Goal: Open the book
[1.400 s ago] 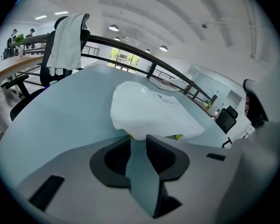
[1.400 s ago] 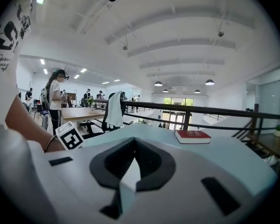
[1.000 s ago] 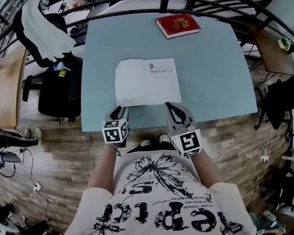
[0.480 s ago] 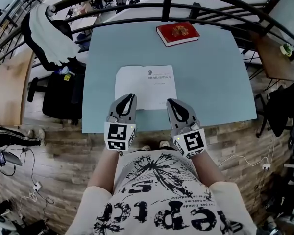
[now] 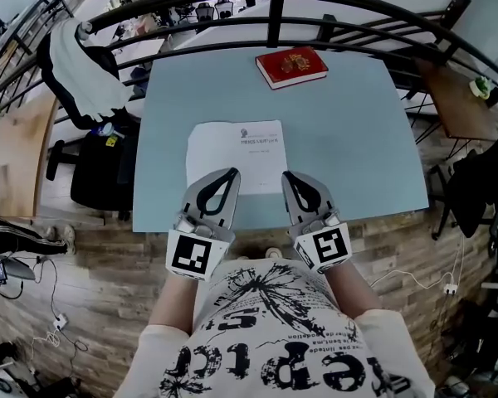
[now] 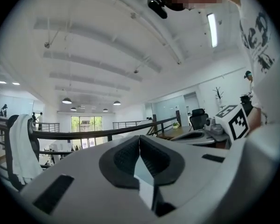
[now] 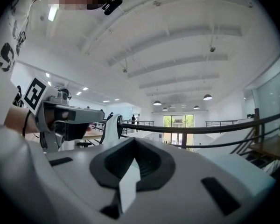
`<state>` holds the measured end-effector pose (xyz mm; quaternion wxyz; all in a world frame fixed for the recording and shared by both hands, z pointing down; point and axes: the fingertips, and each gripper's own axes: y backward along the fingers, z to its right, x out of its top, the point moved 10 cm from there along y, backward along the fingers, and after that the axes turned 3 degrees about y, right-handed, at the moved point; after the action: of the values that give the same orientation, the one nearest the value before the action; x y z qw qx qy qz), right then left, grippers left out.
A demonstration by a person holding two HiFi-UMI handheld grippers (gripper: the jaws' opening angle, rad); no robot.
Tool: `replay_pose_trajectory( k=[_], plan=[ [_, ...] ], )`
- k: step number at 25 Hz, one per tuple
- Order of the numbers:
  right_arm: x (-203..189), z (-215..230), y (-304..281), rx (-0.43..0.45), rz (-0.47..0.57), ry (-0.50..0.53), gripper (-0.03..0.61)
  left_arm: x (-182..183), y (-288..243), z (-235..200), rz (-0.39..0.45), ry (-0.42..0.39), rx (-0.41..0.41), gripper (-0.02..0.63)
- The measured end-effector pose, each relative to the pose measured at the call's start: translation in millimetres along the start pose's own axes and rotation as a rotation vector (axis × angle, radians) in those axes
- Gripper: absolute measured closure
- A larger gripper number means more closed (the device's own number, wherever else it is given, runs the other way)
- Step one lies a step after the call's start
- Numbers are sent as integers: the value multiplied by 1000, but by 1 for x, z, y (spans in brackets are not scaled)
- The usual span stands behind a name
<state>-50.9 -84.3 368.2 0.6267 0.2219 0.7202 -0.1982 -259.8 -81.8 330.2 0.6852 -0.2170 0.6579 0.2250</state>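
Left gripper (image 5: 231, 174), just closed, and right gripper (image 5: 288, 177), both shut empty at 6 o'clock of the white book (image 5: 235, 148), seemingly staged before opening.

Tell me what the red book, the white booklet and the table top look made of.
Red book: probably a stiff board cover; it is thick with crisp edges and carries a gold emblem.
White booklet: matte paper, lying thin and flat, with small dark print.
Table: smooth pale-blue top without grain, perhaps laminate.
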Motion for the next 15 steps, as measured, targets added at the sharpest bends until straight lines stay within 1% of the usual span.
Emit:
replay_pose_trajectory(
  k=[5, 9, 15],
  plan=[
    [3, 6, 2, 21, -2, 15, 568, -9, -2, 2, -23, 36, 31, 595],
    [3, 8, 2, 28, -16, 24, 568, -11, 0, -2, -15, 45, 66, 595],
    [2, 7, 2, 36, -13, 32, 568, -9, 2, -4, -15, 55, 76, 595]
  ],
)
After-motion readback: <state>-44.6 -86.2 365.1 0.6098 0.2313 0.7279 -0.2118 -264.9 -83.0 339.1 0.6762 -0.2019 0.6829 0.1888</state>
